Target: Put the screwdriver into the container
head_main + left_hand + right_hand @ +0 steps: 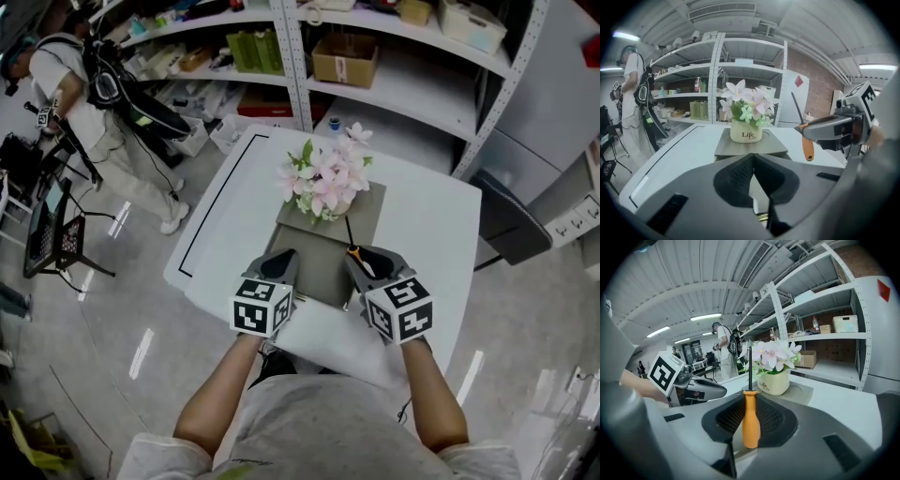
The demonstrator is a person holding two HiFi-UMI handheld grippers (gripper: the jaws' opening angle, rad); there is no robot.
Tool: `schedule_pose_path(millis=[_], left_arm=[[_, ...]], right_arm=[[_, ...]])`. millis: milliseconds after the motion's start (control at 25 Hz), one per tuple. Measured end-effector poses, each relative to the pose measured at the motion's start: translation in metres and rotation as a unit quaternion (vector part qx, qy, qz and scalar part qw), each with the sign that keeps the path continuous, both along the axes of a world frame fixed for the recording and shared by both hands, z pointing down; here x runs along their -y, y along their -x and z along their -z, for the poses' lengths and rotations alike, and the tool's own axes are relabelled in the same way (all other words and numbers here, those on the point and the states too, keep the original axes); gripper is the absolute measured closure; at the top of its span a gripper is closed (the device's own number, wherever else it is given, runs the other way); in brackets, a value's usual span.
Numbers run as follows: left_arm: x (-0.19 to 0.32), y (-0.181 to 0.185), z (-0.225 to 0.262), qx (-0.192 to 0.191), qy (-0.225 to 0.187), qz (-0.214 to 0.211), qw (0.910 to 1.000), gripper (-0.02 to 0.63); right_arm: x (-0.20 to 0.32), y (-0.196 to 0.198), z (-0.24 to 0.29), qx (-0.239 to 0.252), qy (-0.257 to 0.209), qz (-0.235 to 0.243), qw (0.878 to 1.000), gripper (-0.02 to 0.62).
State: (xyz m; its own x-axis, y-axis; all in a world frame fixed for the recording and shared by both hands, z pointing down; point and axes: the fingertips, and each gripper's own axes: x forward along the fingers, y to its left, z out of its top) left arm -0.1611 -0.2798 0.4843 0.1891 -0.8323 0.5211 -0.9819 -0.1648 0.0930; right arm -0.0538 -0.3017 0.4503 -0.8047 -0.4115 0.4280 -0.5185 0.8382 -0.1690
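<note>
- Metal shelving point(422, 84) is lining the room behind the white table point(441, 234). On the table a flat grey container point(323, 267) is lying, with a flower pot point(746, 131) standing on its far end. A person point(94, 103) is standing well apart on the left.
- You are gripping the screwdriver point(751, 420) in your right gripper point(367, 264). The jaws are pressing on the orange handle and the black shaft is pointing away from you towards the flowers. Holding it by the handle is probably letting the shaft lead the way in.
- Your left gripper point(281, 265) is hovering just beside the right one, jaws closed together on nothing, likely only standing by.
- Your right gripper view is showing the handle seated between the pads, which the head view is mostly hiding.
- Your head view alone is showing the tool hanging over the container's near right part, not yet inside.
- Your left gripper view is showing the handle's butt sticking out below the right jaws.
</note>
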Motion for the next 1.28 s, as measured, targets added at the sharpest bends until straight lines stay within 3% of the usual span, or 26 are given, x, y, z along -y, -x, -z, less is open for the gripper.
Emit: schedule_pose_path(millis=[400,720,920,1280], left_arm=[[0.02,0.028,-0.007,-0.011,-0.003,-0.052,0.9986,0.603],[0.028,0.047,-0.012,-0.019,-0.001,-0.107,0.9941,0.603],[0.031,0.056,-0.015,-0.026,0.0,-0.136,0.9903,0.603],[0.032,0.075,-0.024,-0.028,0.004,-0.181,0.9831,0.603]], right_arm=[[-0.01,0.033,-0.019,-0.097,-0.018,0.038,0.994,0.522],[-0.015,0.054,-0.042,-0.17,-0.002,0.033,0.985,0.522],[-0.02,0.061,-0.067,-0.244,0.005,0.051,0.969,0.522],[-0.025,0.069,-0.106,-0.362,0.021,0.078,0.929,0.523]])
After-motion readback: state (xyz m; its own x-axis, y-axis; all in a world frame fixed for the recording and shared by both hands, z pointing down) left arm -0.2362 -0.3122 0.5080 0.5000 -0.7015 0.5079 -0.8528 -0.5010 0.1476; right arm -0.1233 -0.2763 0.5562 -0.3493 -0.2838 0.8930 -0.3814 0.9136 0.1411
